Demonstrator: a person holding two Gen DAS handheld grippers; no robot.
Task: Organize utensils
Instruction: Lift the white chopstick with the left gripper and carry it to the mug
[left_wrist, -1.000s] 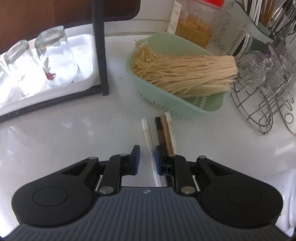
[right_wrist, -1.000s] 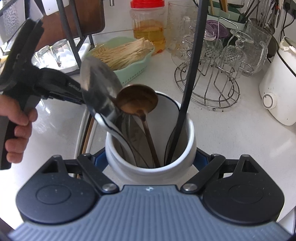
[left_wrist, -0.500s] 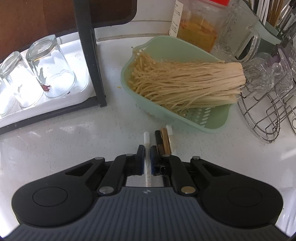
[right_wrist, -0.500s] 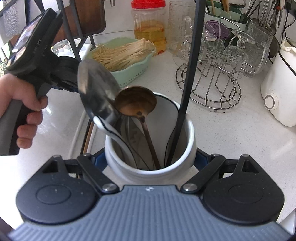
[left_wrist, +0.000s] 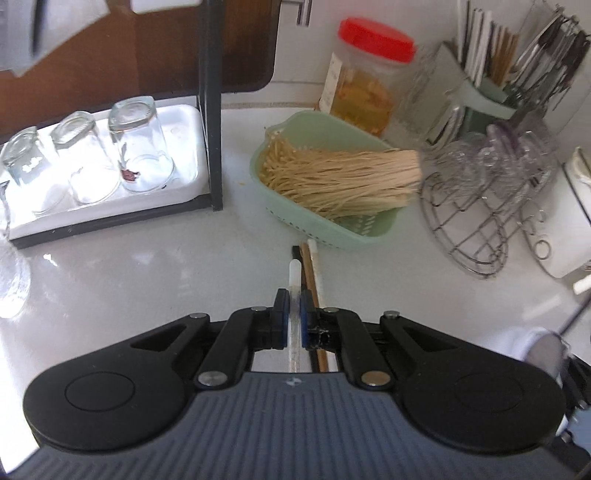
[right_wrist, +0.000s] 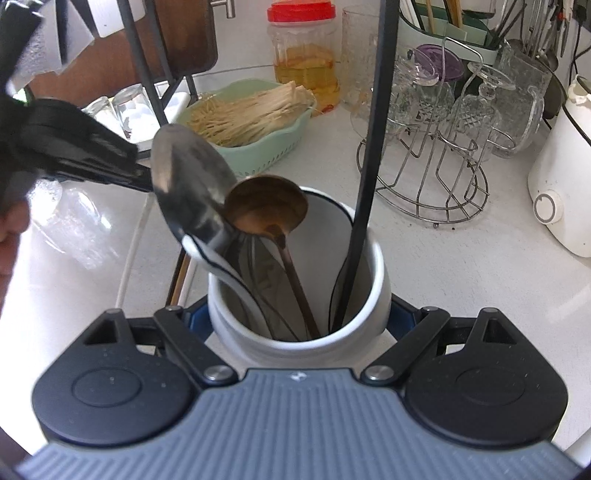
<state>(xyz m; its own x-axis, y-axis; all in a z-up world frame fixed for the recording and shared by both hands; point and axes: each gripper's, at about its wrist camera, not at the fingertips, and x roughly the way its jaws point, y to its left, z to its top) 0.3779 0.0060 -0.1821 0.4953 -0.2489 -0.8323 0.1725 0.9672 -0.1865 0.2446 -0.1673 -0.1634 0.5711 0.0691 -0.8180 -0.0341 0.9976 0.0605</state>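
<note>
My left gripper (left_wrist: 293, 310) is shut on a white chopstick (left_wrist: 294, 275), held up off the white counter with its tip pointing ahead. Several more chopsticks (left_wrist: 309, 258), one black, one brown and one white, lie on the counter just right of it. My right gripper (right_wrist: 299, 317) is shut on a white utensil crock (right_wrist: 373, 266), its blue pads against both sides. Inside stand a steel spoon (right_wrist: 188, 181), a brass-coloured spoon (right_wrist: 266, 206) and a black-handled utensil (right_wrist: 373, 147). In the right wrist view the white chopstick (right_wrist: 135, 240) hangs left of the crock.
A green basket (left_wrist: 332, 229) of pale strands sits beyond the chopsticks. Upturned glasses stand on a white tray (left_wrist: 184, 114) at the left. A wire glass rack (left_wrist: 480, 221), a red-lidded jar (left_wrist: 365, 85) and a cutlery holder (left_wrist: 491, 88) crowd the right back. A white appliance (right_wrist: 561, 184) stands far right.
The left gripper closed on the white chopstick and lifted it off the counter, away from the other chopsticks. The right gripper and the crock kept still.
</note>
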